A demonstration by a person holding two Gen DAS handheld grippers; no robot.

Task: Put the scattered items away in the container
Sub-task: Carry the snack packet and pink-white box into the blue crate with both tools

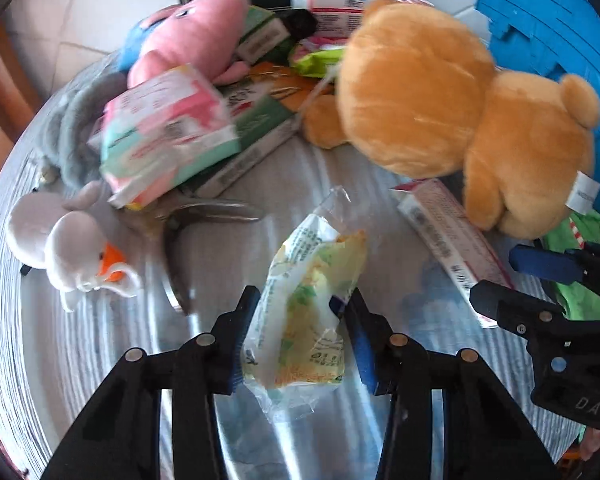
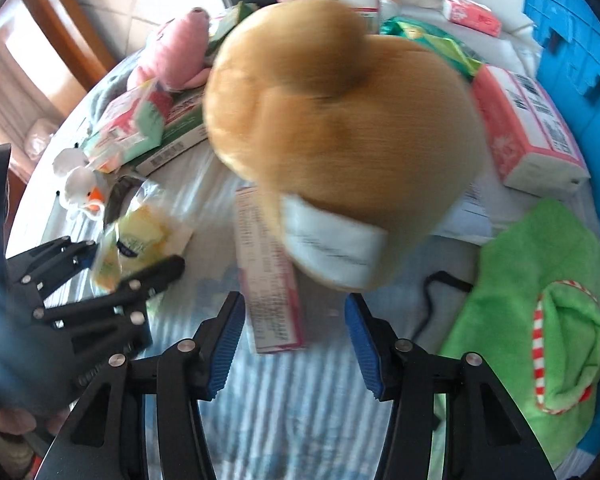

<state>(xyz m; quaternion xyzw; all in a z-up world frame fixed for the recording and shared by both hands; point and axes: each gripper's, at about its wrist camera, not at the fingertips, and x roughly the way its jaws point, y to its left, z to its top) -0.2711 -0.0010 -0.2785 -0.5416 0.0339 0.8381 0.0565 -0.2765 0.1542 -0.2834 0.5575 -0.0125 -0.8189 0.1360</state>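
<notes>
A yellow-green snack packet [image 1: 304,304] in clear wrap lies on the striped tablecloth, and my left gripper [image 1: 298,302] is shut on it, a pad pressing each side. The right wrist view shows the same grip [image 2: 134,256] on the packet [image 2: 140,236] at the left. My right gripper [image 2: 294,308] stands open over the near end of a long pink box [image 2: 268,280], which touches neither pad for certain. Just beyond its fingertips is a blurred orange teddy bear [image 2: 340,128] with a white tag. The blue crate [image 2: 572,80] fills the right edge.
Behind the packet lie a white duck plush [image 1: 72,248], metal pliers [image 1: 204,216], a pink-and-green tissue pack [image 1: 168,132] and a pink plush [image 1: 196,36]. A green cloth [image 2: 540,280] and a pink tissue box [image 2: 528,128] sit by the crate.
</notes>
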